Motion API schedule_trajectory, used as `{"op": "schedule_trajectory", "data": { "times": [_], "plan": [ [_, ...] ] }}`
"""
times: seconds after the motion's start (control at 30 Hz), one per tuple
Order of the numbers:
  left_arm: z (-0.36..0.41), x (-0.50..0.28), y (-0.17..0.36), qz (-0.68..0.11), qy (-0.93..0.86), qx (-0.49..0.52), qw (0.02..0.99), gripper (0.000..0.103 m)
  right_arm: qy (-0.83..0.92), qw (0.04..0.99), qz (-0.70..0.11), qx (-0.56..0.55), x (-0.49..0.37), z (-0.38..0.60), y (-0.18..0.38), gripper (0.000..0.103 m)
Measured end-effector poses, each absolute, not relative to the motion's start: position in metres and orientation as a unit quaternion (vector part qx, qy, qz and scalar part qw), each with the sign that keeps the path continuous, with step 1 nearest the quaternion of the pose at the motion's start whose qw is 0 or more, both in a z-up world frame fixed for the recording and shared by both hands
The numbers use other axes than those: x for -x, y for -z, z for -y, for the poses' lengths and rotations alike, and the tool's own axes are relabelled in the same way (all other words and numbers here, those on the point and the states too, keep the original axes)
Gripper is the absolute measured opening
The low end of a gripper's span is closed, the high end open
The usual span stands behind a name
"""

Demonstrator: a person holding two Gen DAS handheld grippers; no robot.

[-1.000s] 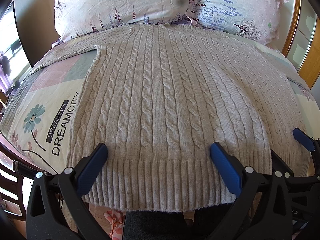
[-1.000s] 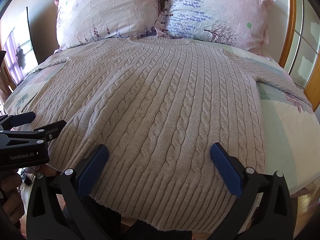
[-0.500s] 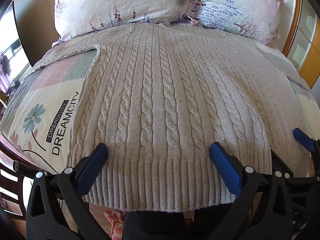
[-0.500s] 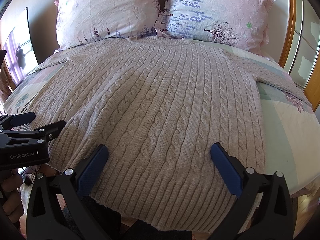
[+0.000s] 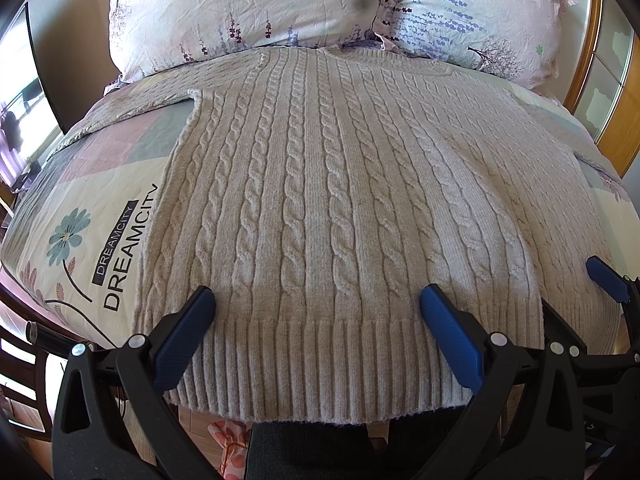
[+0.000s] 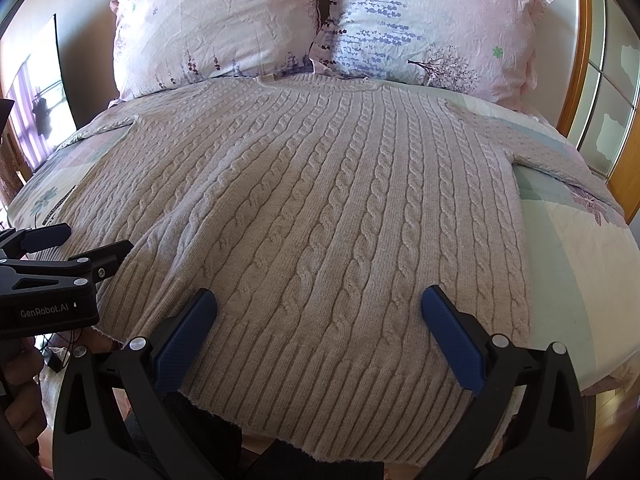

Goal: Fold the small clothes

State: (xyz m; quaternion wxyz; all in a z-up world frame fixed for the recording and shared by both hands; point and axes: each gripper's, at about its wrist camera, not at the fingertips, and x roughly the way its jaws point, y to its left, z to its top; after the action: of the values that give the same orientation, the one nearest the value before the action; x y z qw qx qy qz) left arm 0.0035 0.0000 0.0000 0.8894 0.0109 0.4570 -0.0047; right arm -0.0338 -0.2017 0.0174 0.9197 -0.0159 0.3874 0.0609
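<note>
The left wrist view shows the print "DREAMCITY" (image 5: 120, 256) on the quilt (image 5: 80, 208) at the left of the frame; the right wrist view shows only a small part of it. The right wrist view shows the sweater's right sleeve (image 6: 560, 152) going to the right edge of the bed, and the body of the left gripper (image 6: 52, 280) at the left edge, with a hand (image 6: 20, 384) under it. In the left wrist view, one blue tip of the right gripper (image 5: 608, 276) appears at the right edge.

The sweater (image 5: 340, 200) lies flat on the quilt, front down or up I cannot tell, with its collar at the two pillows (image 5: 248, 8) in the top of the frame and its ribbed hem (image 5: 320, 364) at the bottom, hanging a little over the bed edge.

Both grippers hover low over the hem, side by side, the left gripper (image 5: 316, 308) over the left half and the right gripper (image 6: 320, 312) over the right half. Each has its fingers spread wide and holds nothing
</note>
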Motion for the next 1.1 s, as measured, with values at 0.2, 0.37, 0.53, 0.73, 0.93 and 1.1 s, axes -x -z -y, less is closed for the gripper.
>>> {"op": "schedule_trajectory", "data": {
  "times": [0.2, 0.37, 0.53, 0.73, 0.93, 1.1],
  "plan": [
    [0.001, -0.005, -0.003, -0.459, 0.006, -0.014, 0.888, 0.101, -0.071, 0.922, -0.381, 0.022, 0.035, 0.203, -0.017, 0.102],
    [0.002, -0.007, -0.009, -0.457, 0.022, -0.029, 0.889, 0.101, -0.14, 0.917, -0.373, 0.033, 0.029, 0.216, -0.024, 0.102],
    [-0.042, -0.032, -0.031, -0.431, 0.012, 0.004, 0.902, 0.101, -0.032, 0.942, -0.318, -0.098, -0.016, 0.342, -0.077, 0.102],
    [-0.147, -0.098, -0.045, -0.411, 0.022, 0.146, 0.9, 0.101, 0.161, 0.865, -0.301, -0.367, -0.082, 0.556, -0.06, 0.068],
    [-0.208, -0.137, -0.033, -0.409, -0.047, 0.168, 0.896, 0.101, 0.242, 0.79, -0.275, -0.491, -0.107, 0.647, -0.016, 0.049],
    [-0.241, -0.159, -0.036, -0.408, -0.112, 0.139, 0.895, 0.101, 0.272, 0.785, -0.276, -0.483, -0.133, 0.658, -0.01, 0.008]
  ]
}}
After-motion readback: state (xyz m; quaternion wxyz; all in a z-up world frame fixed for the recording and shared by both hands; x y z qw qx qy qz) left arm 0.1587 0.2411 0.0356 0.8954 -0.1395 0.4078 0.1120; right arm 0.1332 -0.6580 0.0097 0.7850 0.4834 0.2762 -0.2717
